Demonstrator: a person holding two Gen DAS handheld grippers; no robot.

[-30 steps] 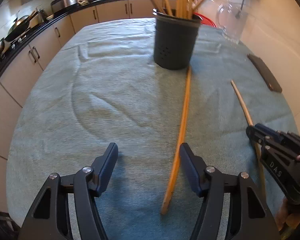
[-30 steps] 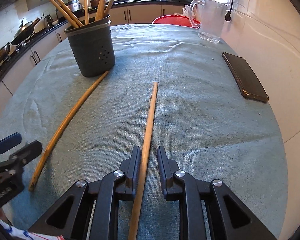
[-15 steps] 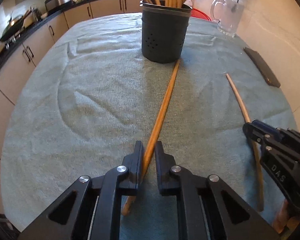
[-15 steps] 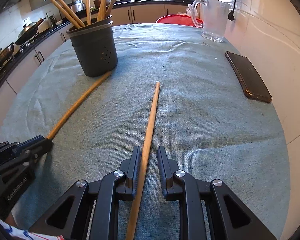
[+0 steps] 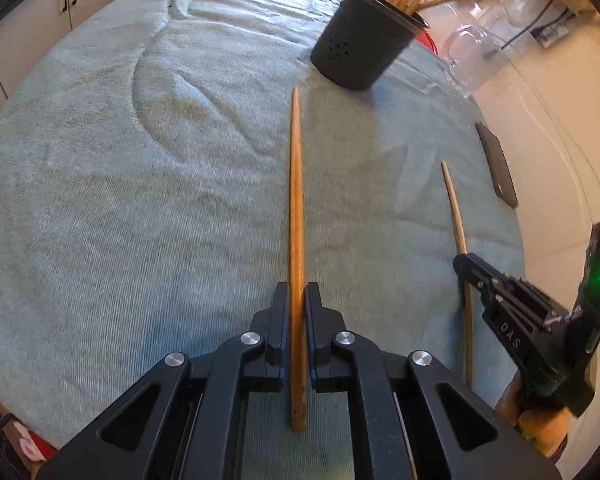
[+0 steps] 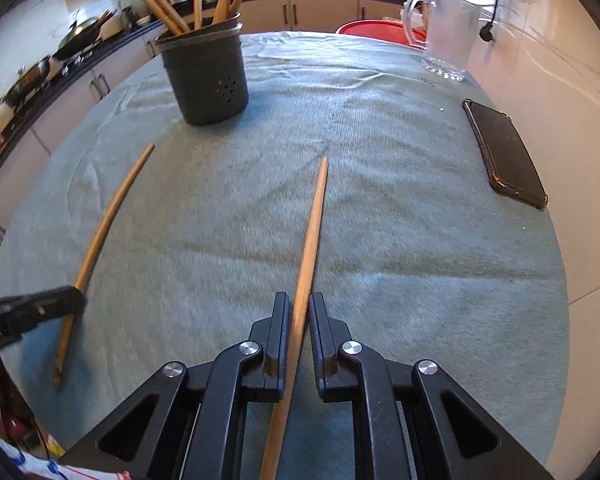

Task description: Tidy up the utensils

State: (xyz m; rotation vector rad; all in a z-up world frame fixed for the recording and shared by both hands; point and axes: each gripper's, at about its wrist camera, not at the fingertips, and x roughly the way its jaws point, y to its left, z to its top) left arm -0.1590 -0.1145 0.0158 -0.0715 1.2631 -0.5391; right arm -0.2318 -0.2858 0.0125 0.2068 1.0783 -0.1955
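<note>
two grippers: each was clamped on its own wooden stick over the towel-covered table.
left gripper (image 5: 297, 300): fingers pressed together on the darker stick (image 5: 296, 208), pads tight against both its sides near the butt end.
darker stick: ran straight out from the left jaws, its thin tip pointing toward the utensil holder (image 5: 364, 46) and stopping short of its base, a little to that holder's left in the left wrist view; whether the tip was off the cloth cannot be told.
right gripper (image 6: 299, 312): pinching the paler stick (image 6: 310, 240) low on its shaft; the log put its jaws all but closed, and the stick filled the gap between them.
paler stick: pointed toward the far side of the table, its tip well short of the utensil holder and to that holder's right.
utensil holder: dark, perforated, upright on the towel (image 6: 380, 220), with several more wooden sticks (image 6: 204, 4) leaning out of its top.
phone (image 6: 504, 152): flat on the towel, far right of the holder, near the table edge by the wall.
glass jug (image 6: 446, 36): upright at the far right, beyond the phone, level with the holder.
</note>
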